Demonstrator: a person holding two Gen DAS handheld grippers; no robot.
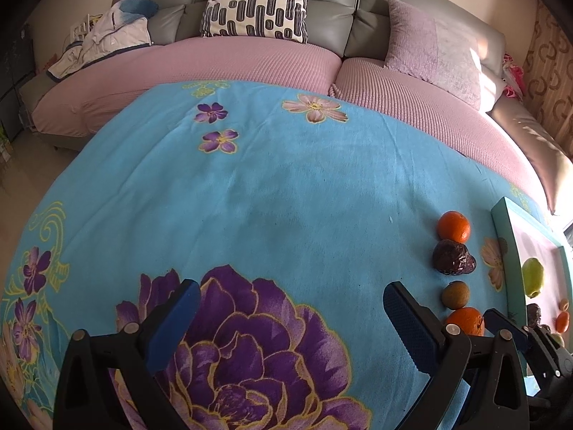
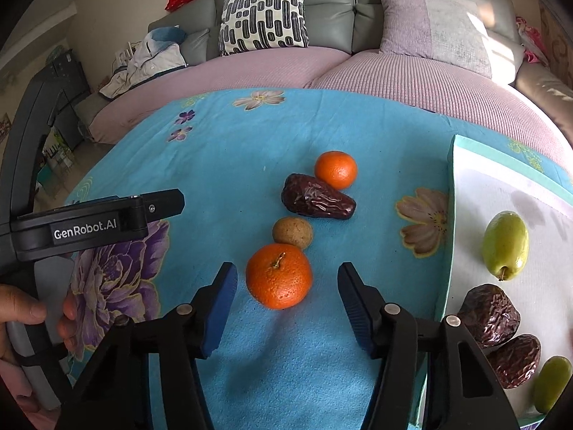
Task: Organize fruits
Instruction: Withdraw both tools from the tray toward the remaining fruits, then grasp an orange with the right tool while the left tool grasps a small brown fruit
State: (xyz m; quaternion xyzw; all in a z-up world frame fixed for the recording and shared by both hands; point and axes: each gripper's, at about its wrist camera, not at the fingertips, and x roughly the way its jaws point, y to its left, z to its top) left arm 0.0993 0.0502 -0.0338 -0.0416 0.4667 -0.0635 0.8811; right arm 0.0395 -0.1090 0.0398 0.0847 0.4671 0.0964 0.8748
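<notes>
A table under a blue floral cloth [image 2: 250, 136] carries the fruit. Directly on the cloth lie a near orange [image 2: 279, 276], a small brown round fruit [image 2: 292, 233] touching it, a wrinkled dark date [image 2: 317, 197] and a far orange [image 2: 336, 170] touching the date, all in a rough line. A teal-rimmed tray [image 2: 450, 193] sits at the right edge.
</notes>
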